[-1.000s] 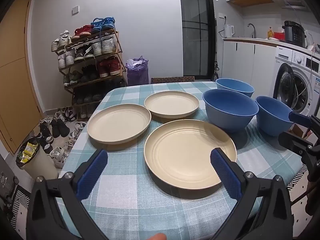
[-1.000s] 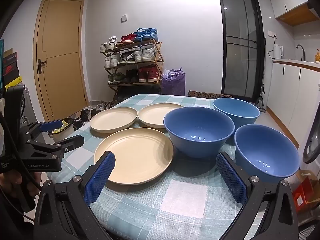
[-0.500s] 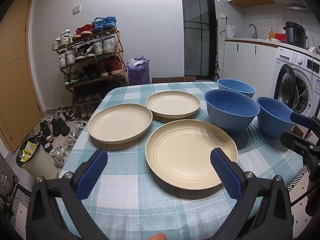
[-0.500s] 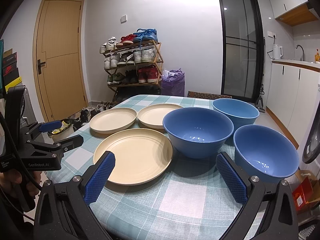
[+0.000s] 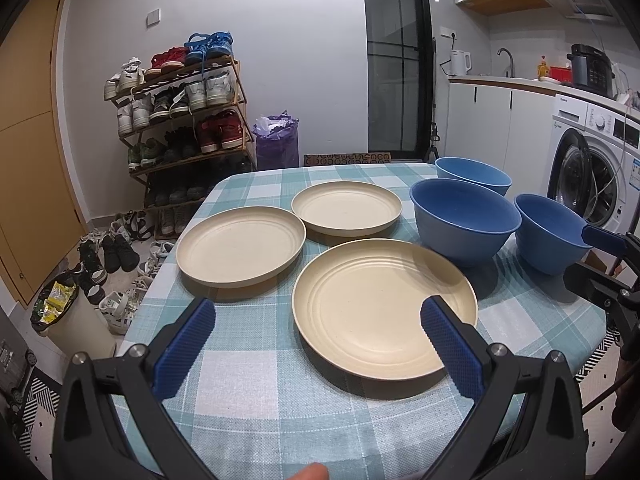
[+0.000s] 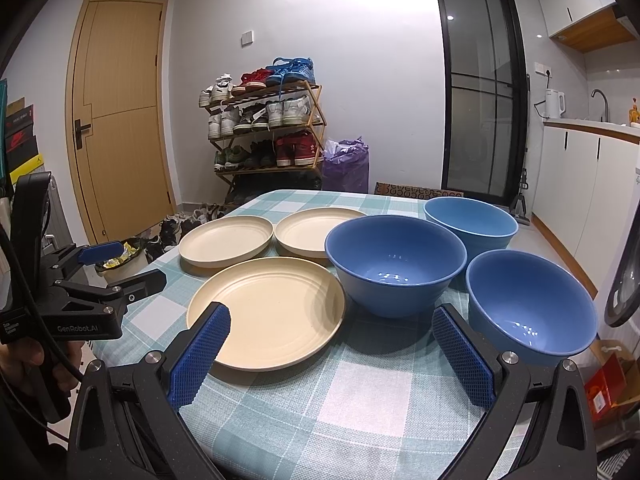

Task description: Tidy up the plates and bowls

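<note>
Compared with a second ago, nothing on the counter (image 5: 248,364) has moved. Three cream plates (image 5: 384,308) lie singly toward its left edge, three blue bowls (image 6: 394,264) toward its right edge, unstacked. Left claw (image 5: 318,330) and right claw (image 6: 330,338) both remain wide open, empty, at the near edge

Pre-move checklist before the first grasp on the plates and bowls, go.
1. Left gripper open, holding nothing: ok.
2. Right gripper open, holding nothing: ok.
3. Nearest plate flat on the tablecloth, nothing on it: ok.
4. Three plates and three bowls all separate, none stacked yet: ok.
5. Bowls empty: middle bowl and right bowl ok; far bowl cannot tell.
6. Grippers apart from each other: ok.
</note>
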Demonstrator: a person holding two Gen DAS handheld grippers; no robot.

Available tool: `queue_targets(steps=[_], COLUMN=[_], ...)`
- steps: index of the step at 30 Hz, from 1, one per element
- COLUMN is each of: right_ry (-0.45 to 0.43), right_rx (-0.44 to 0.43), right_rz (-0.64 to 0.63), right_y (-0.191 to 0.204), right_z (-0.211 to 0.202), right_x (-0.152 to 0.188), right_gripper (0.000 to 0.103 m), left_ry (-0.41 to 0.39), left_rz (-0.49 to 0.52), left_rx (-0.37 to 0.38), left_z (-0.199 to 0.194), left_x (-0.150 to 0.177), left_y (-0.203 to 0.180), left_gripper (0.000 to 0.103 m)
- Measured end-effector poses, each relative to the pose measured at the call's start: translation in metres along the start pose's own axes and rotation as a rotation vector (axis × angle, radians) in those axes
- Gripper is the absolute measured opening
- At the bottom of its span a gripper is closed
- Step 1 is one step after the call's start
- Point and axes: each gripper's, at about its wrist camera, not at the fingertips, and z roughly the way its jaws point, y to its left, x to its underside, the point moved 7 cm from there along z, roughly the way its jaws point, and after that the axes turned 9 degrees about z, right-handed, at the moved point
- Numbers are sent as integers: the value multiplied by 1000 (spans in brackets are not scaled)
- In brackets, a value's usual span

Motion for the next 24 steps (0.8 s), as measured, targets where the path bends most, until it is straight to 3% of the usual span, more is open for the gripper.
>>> queue_targets(steps=[24], right_ry=[12], right_rx=[3], right_rz=[19], right_y=[-5], right_z=[7], right_x=[-2], right_gripper=[103], left_ry=[16], left_rz=[-16], left_rx=[-7], left_z=[9], left_x=[5], left_y=[7], left_gripper=[103])
